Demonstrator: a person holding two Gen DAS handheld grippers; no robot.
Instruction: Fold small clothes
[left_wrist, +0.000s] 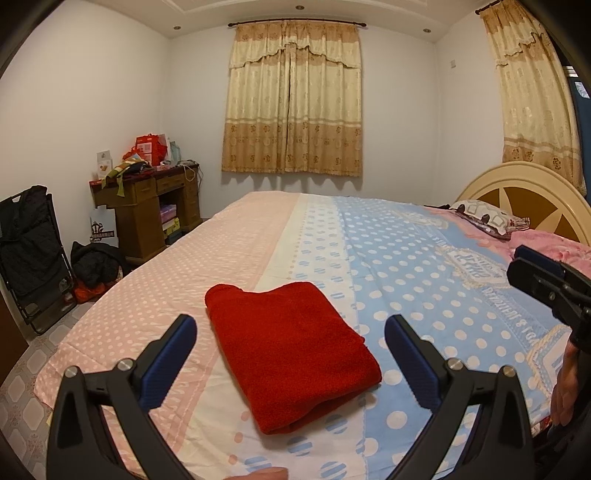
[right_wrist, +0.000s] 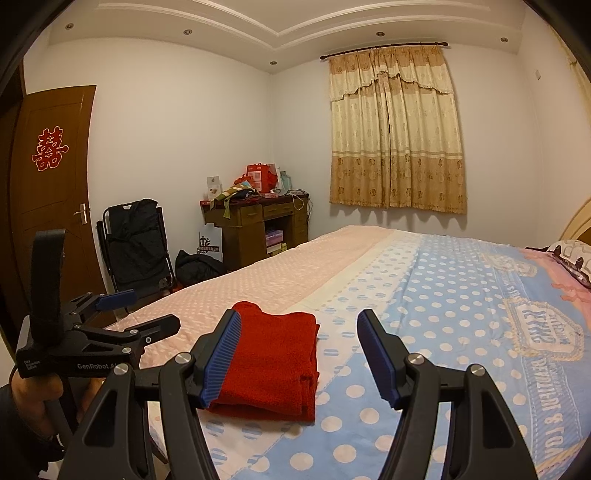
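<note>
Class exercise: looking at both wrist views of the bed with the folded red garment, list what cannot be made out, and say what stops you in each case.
- Red garment: its type; folded, both views.
- Its near left corner: right wrist view, covered by the right gripper finger.
- Printed lettering on the bedsheet: upside down and warped.
- Desk clutter: too small, both views.
- Left gripper grasp: open, garment untouched.

I'm looking over the bed (left_wrist: 406, 258), its sheet dotted pink and blue; the folded red garment (left_wrist: 291, 354) lies flat on the near part, and well beyond it a patterned pillow (left_wrist: 484, 218) sits by the headboard (left_wrist: 524, 184)
</note>
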